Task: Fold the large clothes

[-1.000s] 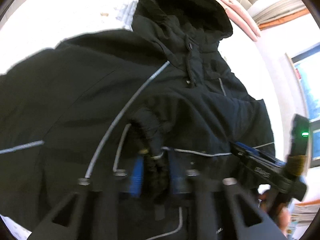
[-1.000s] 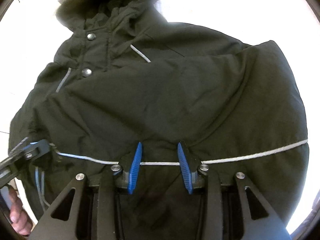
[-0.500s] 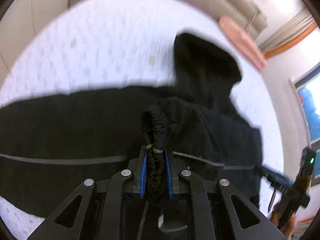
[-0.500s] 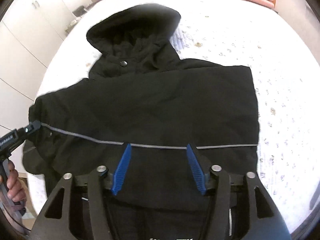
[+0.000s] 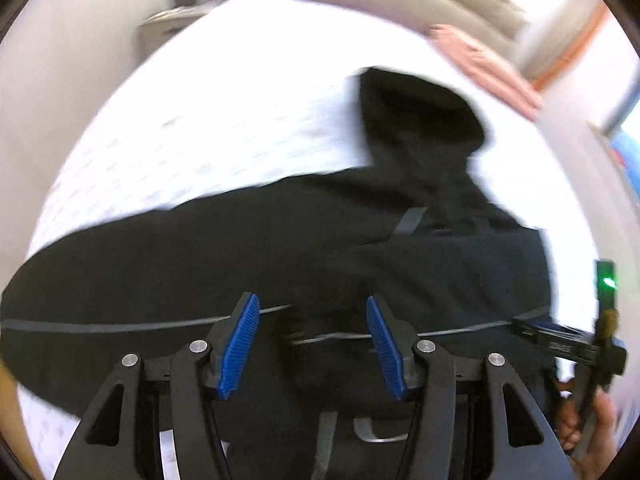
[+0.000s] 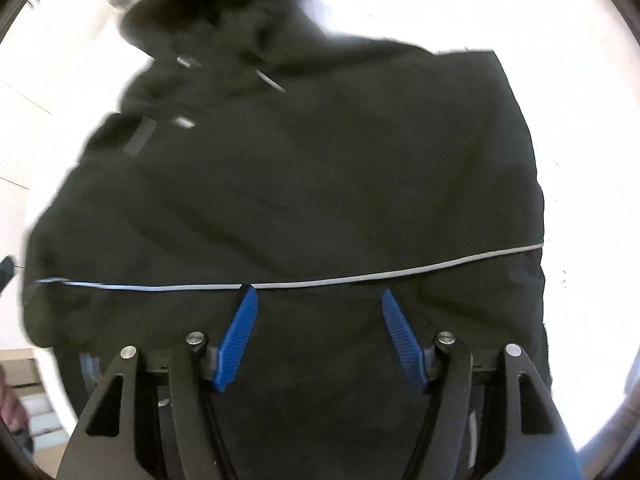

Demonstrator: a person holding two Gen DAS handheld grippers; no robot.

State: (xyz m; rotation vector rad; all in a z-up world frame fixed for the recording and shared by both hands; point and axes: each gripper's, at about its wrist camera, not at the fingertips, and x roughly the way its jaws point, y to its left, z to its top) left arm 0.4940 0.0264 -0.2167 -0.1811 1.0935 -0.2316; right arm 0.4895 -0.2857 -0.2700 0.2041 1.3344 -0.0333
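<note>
A black hooded jacket (image 5: 248,248) with a thin grey reflective stripe lies spread on a white bed, hood (image 5: 416,112) toward the far end. In the left wrist view my left gripper (image 5: 312,308) hangs above the jacket's lower part, its jaws opening, blue pads apart and nothing pinched between them. The right gripper's body (image 5: 568,344) shows at the right edge, held by a hand. In the right wrist view the jacket (image 6: 320,184) fills the frame. My right gripper (image 6: 318,296) hovers just below the stripe (image 6: 360,278), jaws opening, no cloth between the pads.
The white patterned bedsheet (image 5: 224,120) stretches beyond the jacket. Folded pink cloth (image 5: 484,68) lies at the bed's far right by the wall. A cabinet (image 5: 168,20) stands at the far left. White cupboards (image 6: 24,120) line the left in the right wrist view.
My left gripper has let go of the bunched black sleeve cuff, opened and risen. The right gripper's jaws have spread wider over the jacket.
</note>
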